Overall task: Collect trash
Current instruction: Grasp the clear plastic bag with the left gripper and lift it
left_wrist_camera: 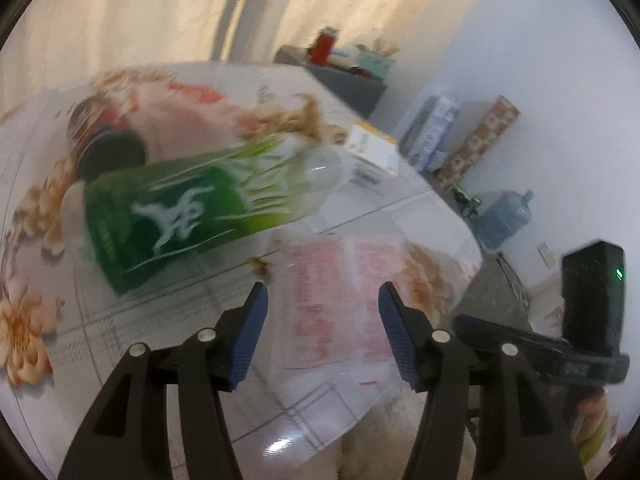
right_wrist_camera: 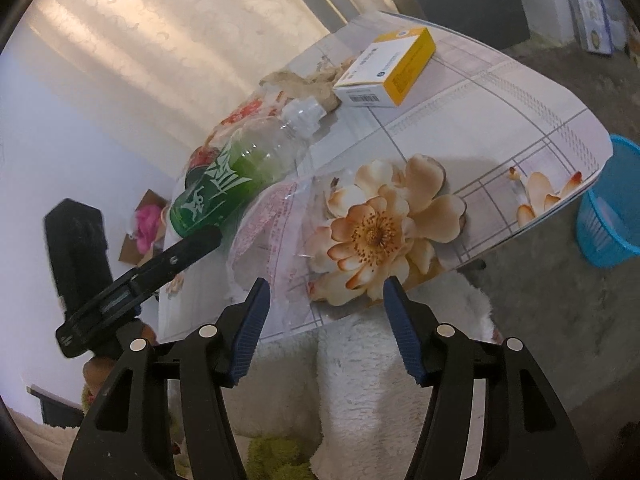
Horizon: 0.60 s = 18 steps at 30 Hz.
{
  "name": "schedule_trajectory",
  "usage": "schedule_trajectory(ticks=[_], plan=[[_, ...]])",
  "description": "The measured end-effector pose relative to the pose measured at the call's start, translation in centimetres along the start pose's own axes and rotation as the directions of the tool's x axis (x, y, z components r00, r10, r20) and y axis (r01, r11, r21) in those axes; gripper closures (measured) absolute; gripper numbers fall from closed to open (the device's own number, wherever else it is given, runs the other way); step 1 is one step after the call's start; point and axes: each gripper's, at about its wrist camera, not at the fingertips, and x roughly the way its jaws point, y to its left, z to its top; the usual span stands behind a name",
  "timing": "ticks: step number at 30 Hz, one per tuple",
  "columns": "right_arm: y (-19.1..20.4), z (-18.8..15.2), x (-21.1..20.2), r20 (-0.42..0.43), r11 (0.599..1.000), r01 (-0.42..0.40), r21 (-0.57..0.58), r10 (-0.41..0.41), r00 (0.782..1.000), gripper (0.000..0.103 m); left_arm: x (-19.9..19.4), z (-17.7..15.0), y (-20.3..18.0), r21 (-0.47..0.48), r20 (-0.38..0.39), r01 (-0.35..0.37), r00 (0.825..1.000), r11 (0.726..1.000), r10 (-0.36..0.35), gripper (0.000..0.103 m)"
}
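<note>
1 green-labelled plastic bottle lies on the counter, beyond both grippers. 1 clear printed wrapper lies between the spread fingers of the left gripper. Right gripper: fingers spread, empty. 1 yellow box; 1 blue basket on the floor.

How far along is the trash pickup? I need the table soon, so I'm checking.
Nothing looks collected yet: the blue basket on the floor shows nothing inside. Nothing is in hand; the left gripper and right gripper are both open and empty. Left on the table: the green bottle, the clear plastic bag, the yellow box and a crumpled brown wrapper.
</note>
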Motion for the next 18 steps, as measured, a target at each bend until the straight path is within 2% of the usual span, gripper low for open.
schedule_trajectory(ticks=[2,5,9,13,18], plan=[[-0.3,0.1,0.1,0.003,1.0,0.0,0.012,0.0,1.0,0.046,-0.4,-0.5,-1.3,0.078,0.004,0.017,1.0,0.997,-0.018,0.047],[-1.3,0.0,-0.4,0.003,1.0,0.0,0.028,-0.001,1.0,0.046,-0.3,-1.9,-3.0,0.203,-0.011,-0.004,1.0,0.979,0.007,0.038],[-1.7,0.2,-0.6,0.008,0.999,0.0,0.035,0.0,1.0,0.046,0.1,-4.3,-4.6,0.376,0.004,-0.064,0.998,0.924,0.067,0.031],[-1.9,0.1,0.0,-0.006,0.999,-0.004,0.041,0.004,1.0,0.046,0.9,-5.2,-4.5,0.434,0.015,-0.121,0.992,0.893,0.127,0.03],[-1.9,0.1,0.1,-0.01,0.999,-0.012,0.041,0.013,1.0,0.046,1.9,-5.1,-4.7,0.482,0.023,-0.125,0.991,0.867,0.13,0.025]])
